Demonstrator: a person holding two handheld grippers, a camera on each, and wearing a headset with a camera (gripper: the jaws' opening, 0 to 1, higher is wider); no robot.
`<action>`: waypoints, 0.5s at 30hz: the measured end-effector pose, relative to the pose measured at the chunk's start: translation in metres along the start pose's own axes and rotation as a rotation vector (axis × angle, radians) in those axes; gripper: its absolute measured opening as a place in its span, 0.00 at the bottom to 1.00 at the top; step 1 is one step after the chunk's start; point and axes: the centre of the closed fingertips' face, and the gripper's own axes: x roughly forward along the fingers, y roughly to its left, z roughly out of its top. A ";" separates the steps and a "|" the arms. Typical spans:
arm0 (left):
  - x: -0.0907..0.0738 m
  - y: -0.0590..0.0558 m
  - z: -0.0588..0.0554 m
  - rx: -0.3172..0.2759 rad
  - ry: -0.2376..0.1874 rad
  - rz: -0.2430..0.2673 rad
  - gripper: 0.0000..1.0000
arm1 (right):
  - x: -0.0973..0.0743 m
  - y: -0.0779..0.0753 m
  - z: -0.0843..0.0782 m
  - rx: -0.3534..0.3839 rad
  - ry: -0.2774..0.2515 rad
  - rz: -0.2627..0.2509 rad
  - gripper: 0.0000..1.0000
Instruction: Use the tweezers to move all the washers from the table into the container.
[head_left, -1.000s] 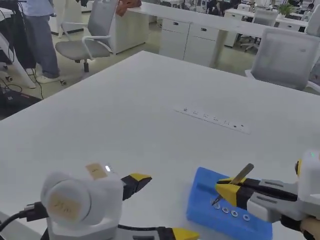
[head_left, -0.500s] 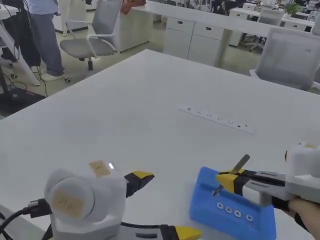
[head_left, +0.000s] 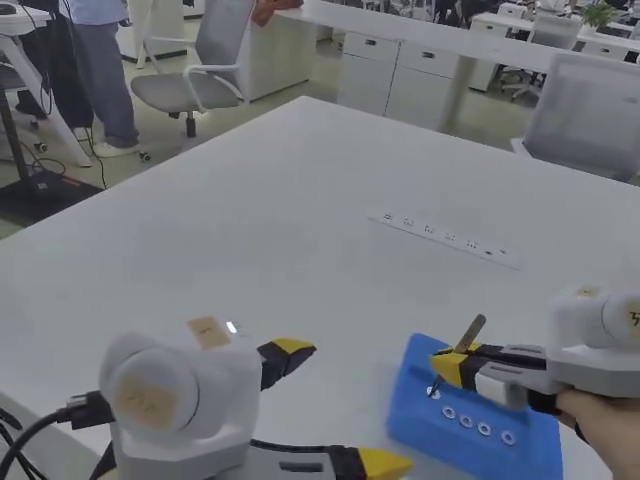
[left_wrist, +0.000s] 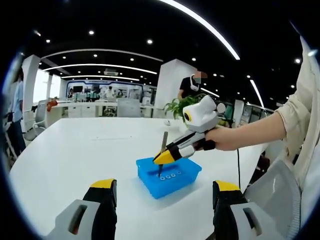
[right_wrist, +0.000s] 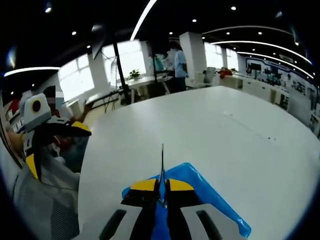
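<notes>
No text, label, brand, number or sign can be read anywhere.

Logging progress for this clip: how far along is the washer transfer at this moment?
Done: four washers lie in a row inside the blue container. In hand: the right gripper is shut on the tweezers, tips down in the container; whether they carry a washer is too small to tell. The left gripper is open, idle. Left: I make out no loose washer on the table, so probably little.
</notes>
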 end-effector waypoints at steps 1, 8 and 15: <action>0.000 0.000 0.000 -0.002 -0.002 0.000 0.80 | 0.001 -0.001 -0.002 0.001 0.007 -0.002 0.03; 0.000 0.001 0.001 -0.002 -0.004 0.004 0.80 | 0.008 -0.017 -0.010 -0.009 0.039 -0.012 0.03; -0.001 0.001 0.001 -0.003 -0.007 0.004 0.80 | 0.016 -0.020 -0.012 -0.014 0.054 -0.022 0.03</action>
